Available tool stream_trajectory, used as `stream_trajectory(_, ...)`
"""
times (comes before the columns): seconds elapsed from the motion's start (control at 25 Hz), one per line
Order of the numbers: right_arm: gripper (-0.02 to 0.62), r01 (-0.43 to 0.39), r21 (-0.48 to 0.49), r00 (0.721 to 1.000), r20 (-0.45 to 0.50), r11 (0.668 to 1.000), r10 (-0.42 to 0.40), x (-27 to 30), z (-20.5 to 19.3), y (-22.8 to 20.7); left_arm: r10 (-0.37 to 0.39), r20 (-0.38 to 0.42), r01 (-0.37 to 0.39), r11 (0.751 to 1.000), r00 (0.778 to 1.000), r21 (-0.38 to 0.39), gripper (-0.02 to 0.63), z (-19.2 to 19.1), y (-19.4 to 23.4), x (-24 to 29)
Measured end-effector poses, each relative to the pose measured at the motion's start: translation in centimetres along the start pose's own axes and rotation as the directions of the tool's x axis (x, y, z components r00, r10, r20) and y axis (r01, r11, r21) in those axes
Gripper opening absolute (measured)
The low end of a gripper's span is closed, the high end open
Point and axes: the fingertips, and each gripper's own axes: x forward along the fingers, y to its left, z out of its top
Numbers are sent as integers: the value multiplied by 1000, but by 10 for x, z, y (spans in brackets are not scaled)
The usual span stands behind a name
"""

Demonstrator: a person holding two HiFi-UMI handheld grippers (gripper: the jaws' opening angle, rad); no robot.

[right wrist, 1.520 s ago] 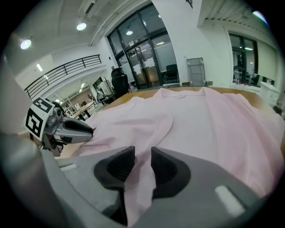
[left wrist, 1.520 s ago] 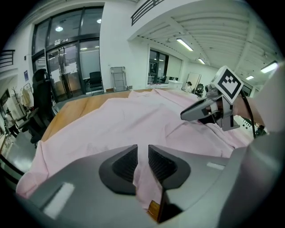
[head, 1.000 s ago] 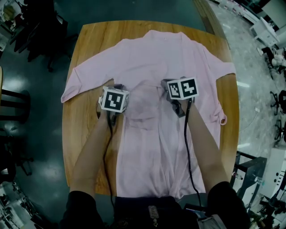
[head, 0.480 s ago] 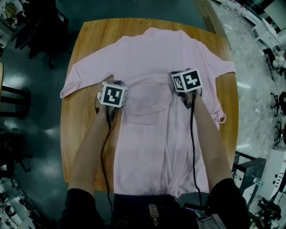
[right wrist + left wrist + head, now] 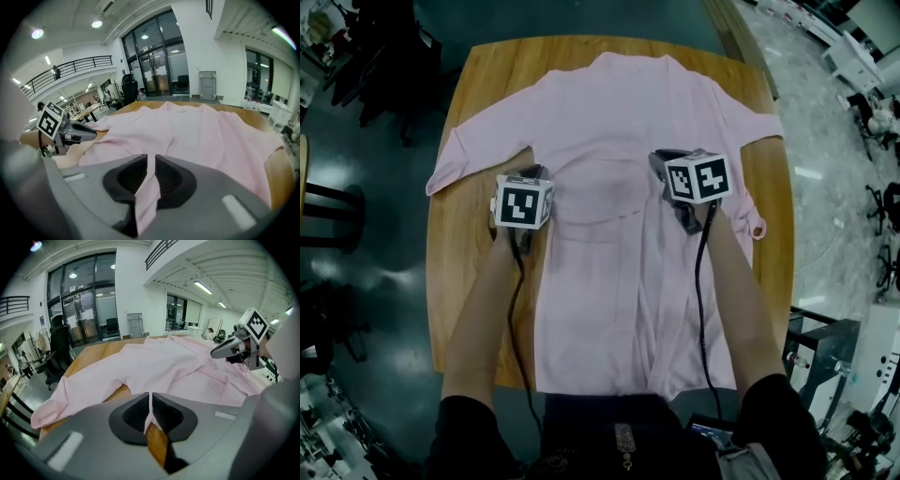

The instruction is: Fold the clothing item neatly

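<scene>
**Pink shirt flat on desk, both grippers pinching it mid-body**

Position: shirt (image 5: 609, 122) is spread over most of the desk (image 5: 469, 281), collar at the far edge and hem draped over the near edge. One sleeve (image 5: 455, 164) runs out to the left edge. The other sleeve's cuff (image 5: 757, 228) lies at the right edge.

Grip: left gripper (image 5: 150, 405) is nipped on a thin ridge of cloth at the body's left side. Right gripper (image 5: 151, 164) has a fold of cloth between its jaws at the right side. Both sets of jaws are just starting to part, cloth still in them.

Handling, as I judge it: light, thin and limp. It wrinkles and drags easily and will not hold a shape once lifted. Not fragile or slippery, though a thin pinch could slide out.

Where to hold: side seams, shoulders or hem corners, taken as a pair so the fold line stays straight. A single mid-panel pinch only bunches it.
</scene>
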Motion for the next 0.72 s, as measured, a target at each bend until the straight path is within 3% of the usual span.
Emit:
stream_trajectory(0.36,41,-35,80,998,-55,996,40,-33,-62,42,-105,-35,105,994,994,4,59,-37,-47,-28)
stream_trajectory(0.72,48,-37,221,995,-83,975,56,-40,-113,75,-117,-104,116,993,988,-22,75,-85,-67,-41)
